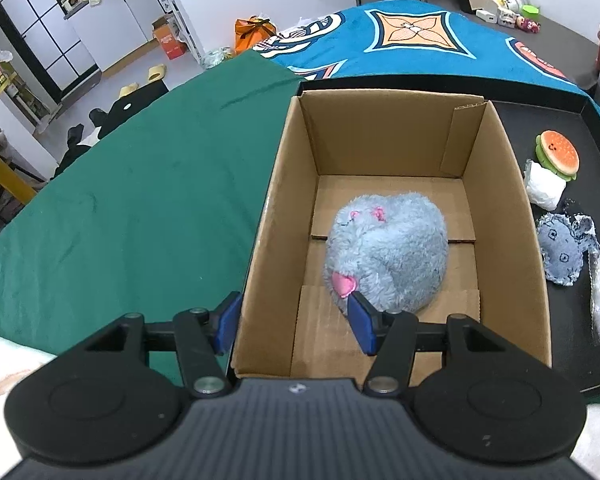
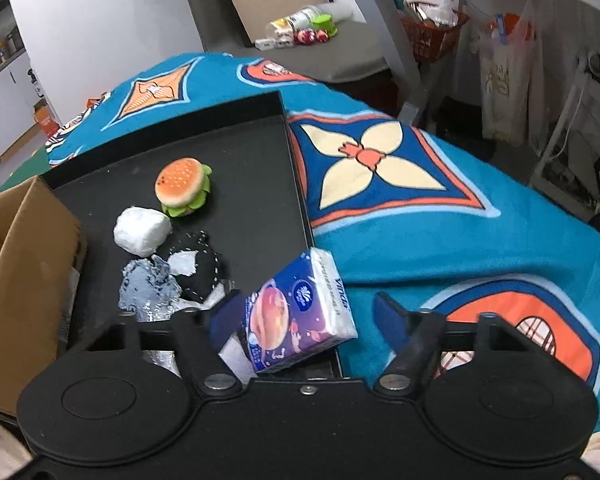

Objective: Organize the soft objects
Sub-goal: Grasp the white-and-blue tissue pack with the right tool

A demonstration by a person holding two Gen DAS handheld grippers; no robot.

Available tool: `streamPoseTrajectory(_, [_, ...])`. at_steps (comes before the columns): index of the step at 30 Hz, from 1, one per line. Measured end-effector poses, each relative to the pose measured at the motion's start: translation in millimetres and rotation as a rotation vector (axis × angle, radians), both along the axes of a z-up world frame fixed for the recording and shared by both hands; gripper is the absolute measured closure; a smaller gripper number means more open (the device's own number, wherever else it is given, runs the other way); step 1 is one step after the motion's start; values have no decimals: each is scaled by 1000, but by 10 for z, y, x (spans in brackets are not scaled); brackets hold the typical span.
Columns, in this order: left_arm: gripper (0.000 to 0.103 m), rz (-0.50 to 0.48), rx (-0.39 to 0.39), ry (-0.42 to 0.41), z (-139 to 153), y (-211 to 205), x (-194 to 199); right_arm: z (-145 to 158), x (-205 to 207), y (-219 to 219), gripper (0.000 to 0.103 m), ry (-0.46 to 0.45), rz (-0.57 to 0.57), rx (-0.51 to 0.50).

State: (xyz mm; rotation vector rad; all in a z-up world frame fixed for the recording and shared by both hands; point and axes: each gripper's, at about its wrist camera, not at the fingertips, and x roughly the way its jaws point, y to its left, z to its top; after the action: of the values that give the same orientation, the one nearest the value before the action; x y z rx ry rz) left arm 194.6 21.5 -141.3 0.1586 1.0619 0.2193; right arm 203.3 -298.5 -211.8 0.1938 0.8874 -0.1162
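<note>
Left wrist view: the left gripper (image 1: pixel 294 326) hangs over the near left corner of the open brown cardboard box (image 1: pixel 515 216), its blue-padded jaws apart and straddling the box's left wall, gripping nothing. Down on the box floor lies the fluffy grey plush toy with pink patches (image 1: pixel 387 256). On the black tray (image 1: pixel 539 120) to the right sit a squishy burger toy (image 1: pixel 559 154), a white wad (image 1: pixel 543 188) and a denim pouch (image 1: pixel 561 254).

Right wrist view: the right gripper (image 2: pixel 305 320) has its jaws parted around a purple tissue pack (image 2: pixel 300 316) at the tray's near right edge. The left pad seems to touch it; the right pad stands clear.
</note>
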Motion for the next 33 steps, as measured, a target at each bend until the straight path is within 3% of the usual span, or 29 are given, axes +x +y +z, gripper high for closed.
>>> streamPoseTrajectory(2, [47,4,4,1,2,-18,9,-26,10,-29,62,8,-3,9])
streamPoseTrajectory(6, [47,9,9,1,6,-34,8,-13,-21,-45,71,-6,2,13])
streamPoseTrajectory(8, [47,13,10,4,6,-19,-10,26,-39,-27,82,-26,9,8])
streamPoseTrajectory(19, [47,30,3,-3,56,76,-56,196,-110,-12,83,-86,35,20])
streamPoseTrajectory(33, [47,37,-35,-37,83,174,-113,480,-98,303,83,-141,153,-20])
